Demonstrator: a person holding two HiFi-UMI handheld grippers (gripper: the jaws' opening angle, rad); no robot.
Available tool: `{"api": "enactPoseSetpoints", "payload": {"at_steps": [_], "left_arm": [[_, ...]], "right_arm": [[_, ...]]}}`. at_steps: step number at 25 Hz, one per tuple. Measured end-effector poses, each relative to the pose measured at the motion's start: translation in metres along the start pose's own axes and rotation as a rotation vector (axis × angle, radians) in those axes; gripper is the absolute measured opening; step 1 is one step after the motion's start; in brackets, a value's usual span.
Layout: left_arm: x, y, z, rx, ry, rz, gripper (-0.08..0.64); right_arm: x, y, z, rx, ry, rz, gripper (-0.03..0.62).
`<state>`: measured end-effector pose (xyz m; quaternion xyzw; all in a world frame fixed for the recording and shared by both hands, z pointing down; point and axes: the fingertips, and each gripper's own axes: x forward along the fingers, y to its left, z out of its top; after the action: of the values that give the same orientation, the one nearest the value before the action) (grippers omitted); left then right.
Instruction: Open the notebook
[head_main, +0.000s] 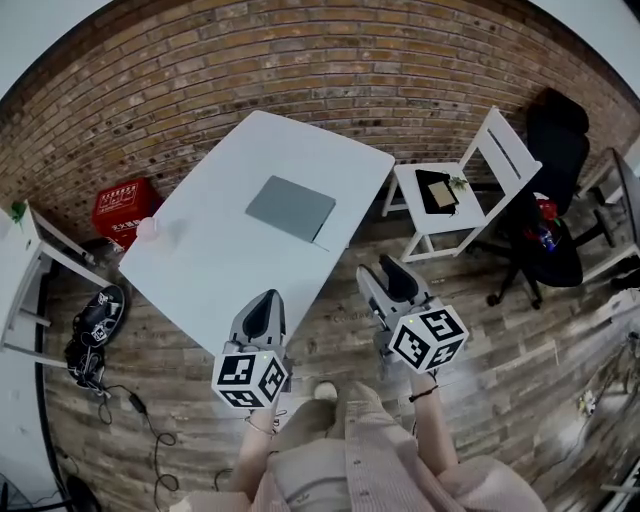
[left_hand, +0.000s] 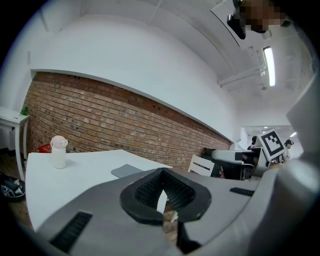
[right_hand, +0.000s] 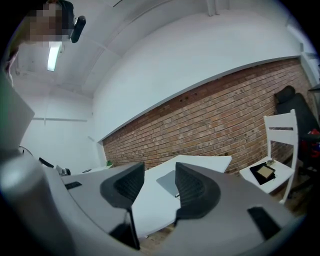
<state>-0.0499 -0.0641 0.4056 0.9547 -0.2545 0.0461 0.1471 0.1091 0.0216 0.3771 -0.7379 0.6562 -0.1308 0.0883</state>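
Note:
A closed grey notebook (head_main: 290, 208) lies flat on the white table (head_main: 220, 270), toward its far right side. Both grippers hover off the table's near edge, well short of the notebook. My left gripper (head_main: 265, 300) is shut with nothing in it; in the left gripper view (left_hand: 162, 171) its pads meet at the tips, and the notebook (left_hand: 131, 171) lies beyond them. My right gripper (head_main: 383, 270) is open and holds nothing. In the right gripper view (right_hand: 160, 170) the notebook (right_hand: 168, 182) shows through the gap between the jaws.
A small white bottle (head_main: 148, 228) stands at the table's left corner. Right of the table is a white chair (head_main: 470, 190) with a dark item on its seat, then a black office chair (head_main: 555, 200). A red crate (head_main: 125, 205), shoes (head_main: 90, 330) and cables lie on the wooden floor.

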Motion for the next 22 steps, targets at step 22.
{"api": "enactPoseSetpoints", "payload": {"at_steps": [22], "left_arm": [[0.147,0.057,-0.008,-0.13,0.074,0.159,-0.008]], "right_arm": [[0.17,-0.093,-0.001,0.022,0.163,0.119,0.187]]}}
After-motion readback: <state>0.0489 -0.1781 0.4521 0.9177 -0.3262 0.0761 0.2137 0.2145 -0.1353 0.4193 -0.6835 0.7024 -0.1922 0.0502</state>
